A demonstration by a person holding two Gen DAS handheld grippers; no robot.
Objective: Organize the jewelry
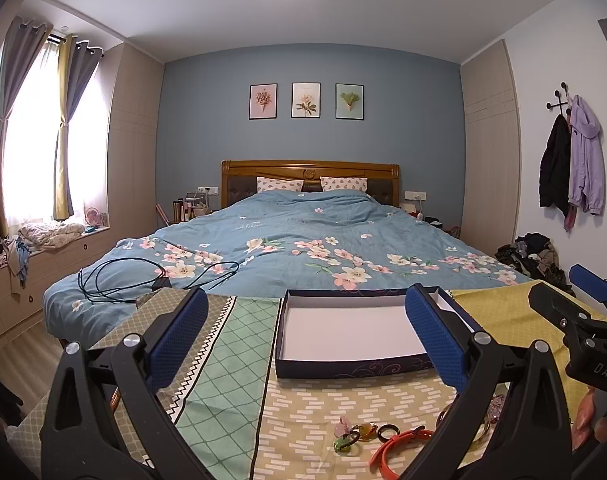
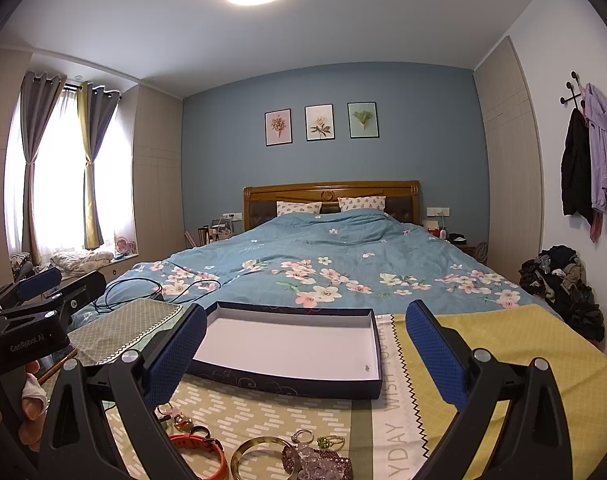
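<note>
A shallow dark-blue box (image 1: 343, 334) (image 2: 291, 344) with a bare white floor lies open on the patterned cloth. Loose jewelry sits in front of it: an orange band (image 1: 399, 446) (image 2: 207, 446), a dark ring (image 1: 387, 432), a green pendant (image 1: 343, 445), an amber bangle (image 2: 255, 456), a green-stone ring (image 2: 330, 442) and a purple bead bracelet (image 2: 323, 465). My left gripper (image 1: 307, 334) hovers open above the jewelry with nothing between its blue pads. My right gripper (image 2: 305, 356) is open too, also over the pieces and aimed at the box.
The patchwork cloth (image 1: 231, 360) covers a table at the foot of a bed with a blue floral duvet (image 1: 303, 248). A black cable (image 1: 119, 276) lies on the bed's near left corner. A clothes pile (image 2: 563, 280) sits on the floor at the right. A hand (image 2: 31, 400) holds the left gripper.
</note>
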